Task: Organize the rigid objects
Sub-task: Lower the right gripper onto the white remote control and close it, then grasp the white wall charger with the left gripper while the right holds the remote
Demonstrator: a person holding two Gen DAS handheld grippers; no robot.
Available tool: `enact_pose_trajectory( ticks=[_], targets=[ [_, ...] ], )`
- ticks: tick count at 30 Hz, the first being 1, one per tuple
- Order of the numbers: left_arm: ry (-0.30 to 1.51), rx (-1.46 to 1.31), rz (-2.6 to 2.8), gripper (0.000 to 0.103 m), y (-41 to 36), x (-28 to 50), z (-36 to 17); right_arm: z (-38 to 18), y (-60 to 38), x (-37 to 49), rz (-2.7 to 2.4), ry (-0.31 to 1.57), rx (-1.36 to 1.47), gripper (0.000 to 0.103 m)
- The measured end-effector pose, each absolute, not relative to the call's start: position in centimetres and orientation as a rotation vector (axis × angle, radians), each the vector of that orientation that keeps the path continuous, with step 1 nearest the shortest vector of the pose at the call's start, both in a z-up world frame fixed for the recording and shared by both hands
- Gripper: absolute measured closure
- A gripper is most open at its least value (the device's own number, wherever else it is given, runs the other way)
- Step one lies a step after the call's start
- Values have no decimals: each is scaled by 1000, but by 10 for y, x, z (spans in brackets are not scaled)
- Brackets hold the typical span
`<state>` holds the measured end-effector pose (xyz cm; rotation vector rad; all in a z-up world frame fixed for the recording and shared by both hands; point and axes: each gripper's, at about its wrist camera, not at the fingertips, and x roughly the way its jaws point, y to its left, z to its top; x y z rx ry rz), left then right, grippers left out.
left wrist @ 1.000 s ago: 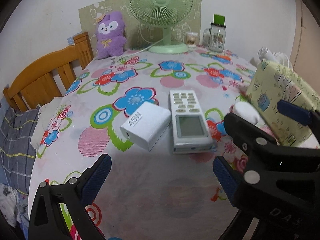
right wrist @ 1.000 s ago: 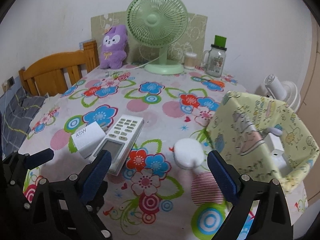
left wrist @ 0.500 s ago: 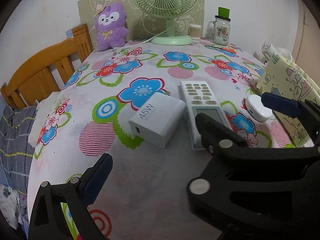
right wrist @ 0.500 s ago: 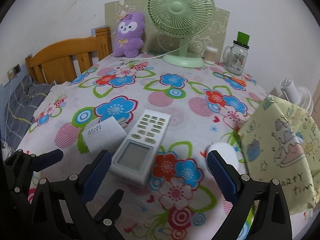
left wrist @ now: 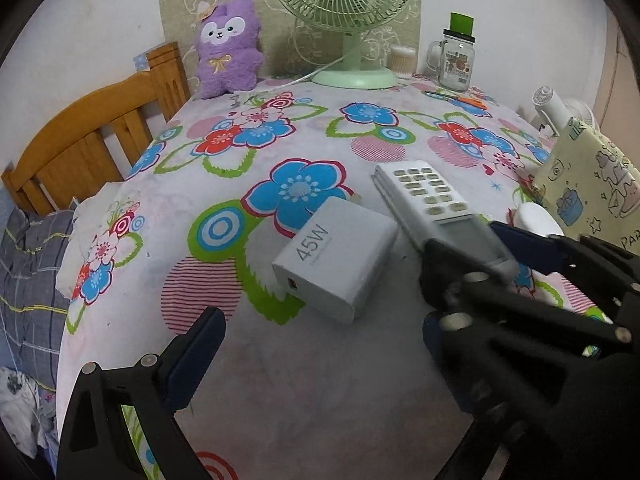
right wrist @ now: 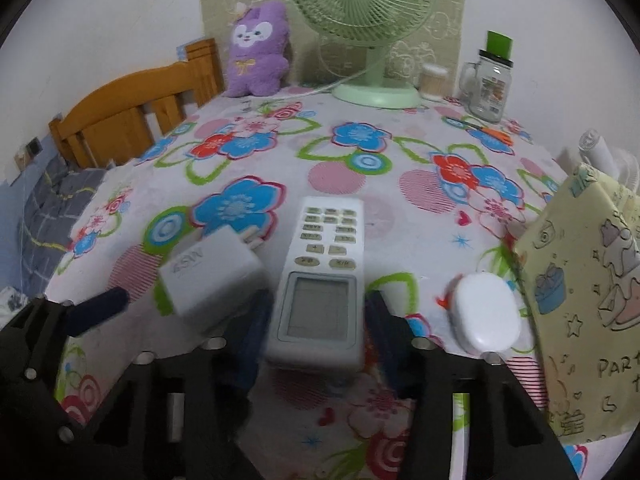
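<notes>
While closing on the white remote [right wrist: 318, 280], right gripper [right wrist: 314, 334] flanks its near end, display seen in right view only | left gripper [left wrist: 320, 344] spread wide, holding nothing, right gripper blocking its right finger | 45W charger [left wrist: 338, 258] just left of remote | white case [right wrist: 486, 316] right, beside yellow bag [right wrist: 580, 292] | fan [right wrist: 362, 20] far.

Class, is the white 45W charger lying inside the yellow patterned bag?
No, the charger lies on the flowered tablecloth beside the remote.

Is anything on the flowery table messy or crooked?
Nothing is spilled or broken. The 45W charger lies skewed, angled against the remote, whose near end sits between the closing jaws of the right gripper.
</notes>
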<state>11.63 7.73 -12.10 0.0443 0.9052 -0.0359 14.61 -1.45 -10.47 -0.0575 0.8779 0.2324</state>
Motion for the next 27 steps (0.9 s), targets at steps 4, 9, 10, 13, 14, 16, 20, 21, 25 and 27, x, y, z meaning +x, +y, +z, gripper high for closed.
enact_pose_trajectory(
  ticks=[4,9,10,13,14,16,20,21,25,27],
  targets=[
    [907,45,-28,3,76,121,-122,-105,-27,149,232,886,-31,56],
    [898,82,-28,3,69,128,-122,-106,-35,150,229,892,-19,56],
    [902,88,-28,5,68,129,-122,-107,-37,151,225,894,-18,56],
    [921,80,-52,11,68,135,-123,-109,-40,156,209,908,-12,56],
    [922,75,-55,11,69,136,-122,-109,-41,157,207,914,-3,55],
    [922,80,-43,13,70,140,-122,-110,-42,161,203,918,5,55],
    [922,102,-22,13,72,149,-121,-110,-41,170,196,922,1,53],
    [919,108,-19,13,73,152,-121,-111,-40,173,196,920,0,53],
    [923,91,-29,15,75,159,-122,-113,-38,184,193,922,1,52],
    [927,77,-48,20,75,160,-122,-115,-37,189,191,930,4,52]
  ],
)
